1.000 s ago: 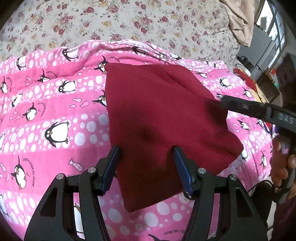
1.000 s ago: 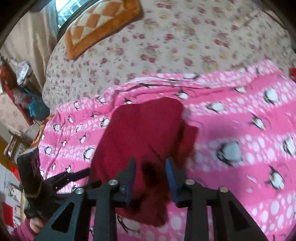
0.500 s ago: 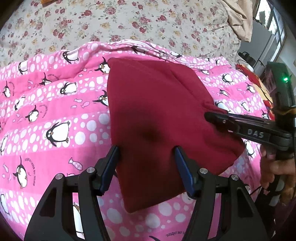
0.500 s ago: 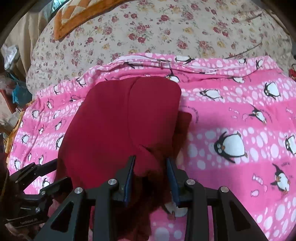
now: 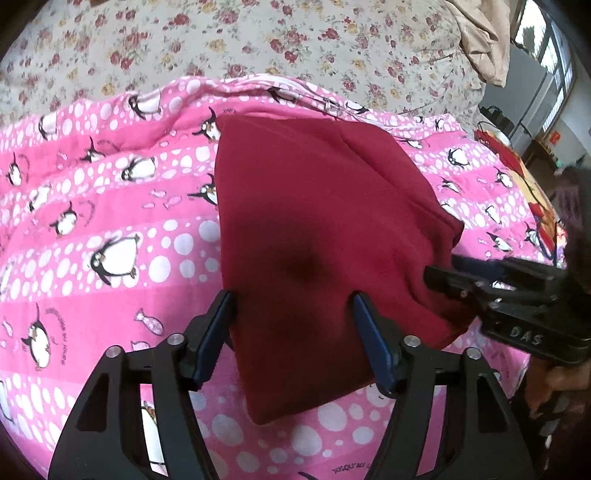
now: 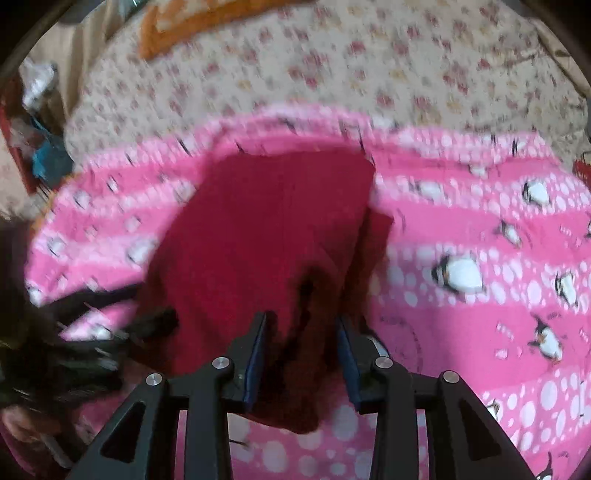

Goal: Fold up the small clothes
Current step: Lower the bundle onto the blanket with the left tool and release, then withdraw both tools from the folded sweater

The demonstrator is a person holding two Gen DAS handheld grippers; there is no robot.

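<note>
A dark red garment [image 5: 317, 229] lies folded on a pink penguin blanket [image 5: 110, 206]; it also shows in the right wrist view [image 6: 266, 236]. My left gripper [image 5: 293, 306] is open, its fingers straddling the garment's near part. My right gripper [image 6: 301, 323] stands open over the garment's near right edge, with bunched cloth between its jaws. In the left wrist view the right gripper [image 5: 454, 273] sits at the garment's right corner. The right wrist view is blurred.
A floral bedspread [image 5: 258, 40] lies beyond the blanket. A beige cloth [image 5: 484, 40] hangs at the far right. An orange patterned cushion [image 6: 207, 22] lies at the far left of the bed. Clutter [image 6: 40, 147] stands beside the bed's left edge.
My right gripper has opened wider and pulled back toward the garment's near right edge. The left gripper has barely moved. The right wrist view has become blurred.
</note>
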